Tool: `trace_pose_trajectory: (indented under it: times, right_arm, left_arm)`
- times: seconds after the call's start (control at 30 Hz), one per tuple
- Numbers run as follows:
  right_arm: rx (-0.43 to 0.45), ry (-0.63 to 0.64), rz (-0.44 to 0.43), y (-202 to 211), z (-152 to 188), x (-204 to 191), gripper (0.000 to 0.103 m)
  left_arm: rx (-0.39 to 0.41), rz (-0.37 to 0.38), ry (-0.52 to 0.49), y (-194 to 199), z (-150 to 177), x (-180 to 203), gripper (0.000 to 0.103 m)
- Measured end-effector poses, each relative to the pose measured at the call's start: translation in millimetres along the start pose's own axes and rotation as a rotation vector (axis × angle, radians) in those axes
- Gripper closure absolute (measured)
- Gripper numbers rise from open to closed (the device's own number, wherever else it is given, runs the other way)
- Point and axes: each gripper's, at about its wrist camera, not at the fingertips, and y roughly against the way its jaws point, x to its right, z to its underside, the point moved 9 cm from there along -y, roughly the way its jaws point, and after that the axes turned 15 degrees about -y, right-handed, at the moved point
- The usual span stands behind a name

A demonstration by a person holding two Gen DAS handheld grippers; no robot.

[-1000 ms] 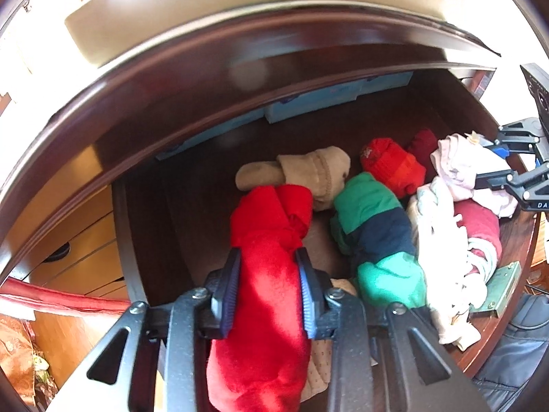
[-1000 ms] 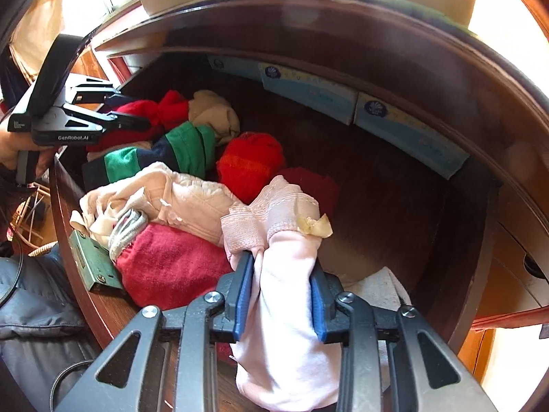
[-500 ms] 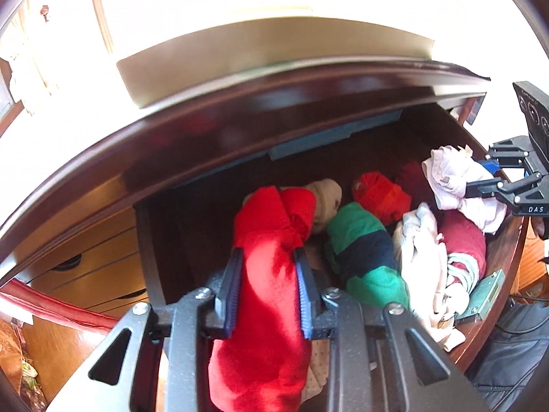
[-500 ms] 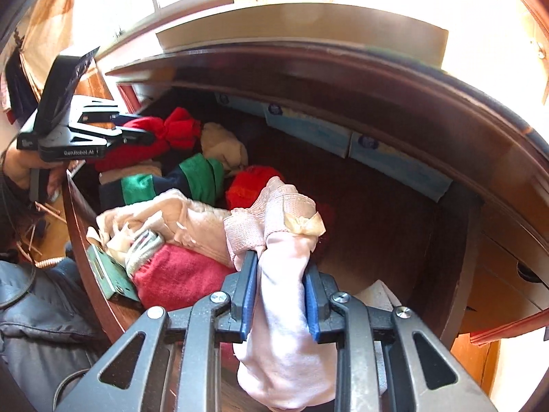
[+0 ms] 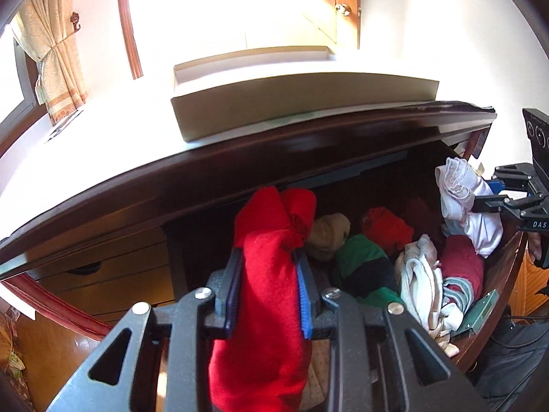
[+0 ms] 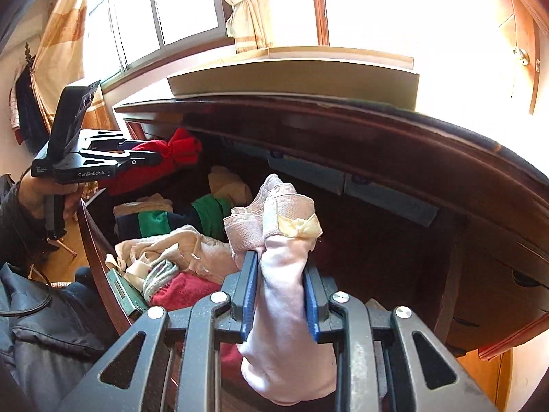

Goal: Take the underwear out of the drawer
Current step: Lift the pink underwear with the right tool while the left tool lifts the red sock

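Observation:
My left gripper is shut on red underwear and holds it above the open dark wooden drawer; it also shows in the right wrist view. My right gripper is shut on pale pink underwear with a lace band and a cream bow, held above the drawer; it also shows in the left wrist view. Several garments lie in the drawer: a green and navy piece, a red piece, a beige piece, white pieces.
The dresser top overhangs the drawer and carries a shallow beige box. Blue packets line the drawer's back wall. A green metal lock plate sits on the drawer front. Windows with curtains stand behind.
Both grippers have risen up and back from the drawer, each lifting its garment clear of the pile. More of the dresser top and room shows.

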Motion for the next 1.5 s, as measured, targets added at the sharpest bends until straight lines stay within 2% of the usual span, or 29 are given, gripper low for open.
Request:
trace_pose_trajectory:
  times: [0.3, 0.77, 1.5]
  right_arm:
    - [0.06, 0.011, -0.025, 3.8, -4.2, -9.3, 0.076]
    - [0.124, 0.016, -0.048, 12.9, -6.4, -13.9, 0.076]
    - [0.239, 0.014, -0.106, 29.0, -12.5, -33.5, 0.076]
  left_arm:
    - [0.07, -0.043, 0.011, 15.4, -5.5, -8.7, 0.077]
    - [0.126, -0.015, 0.038, 20.1, -3.0, 10.8, 0.078]
    - [0.258, -0.036, 0.059, 49.3, -26.8, 26.9, 0.078]
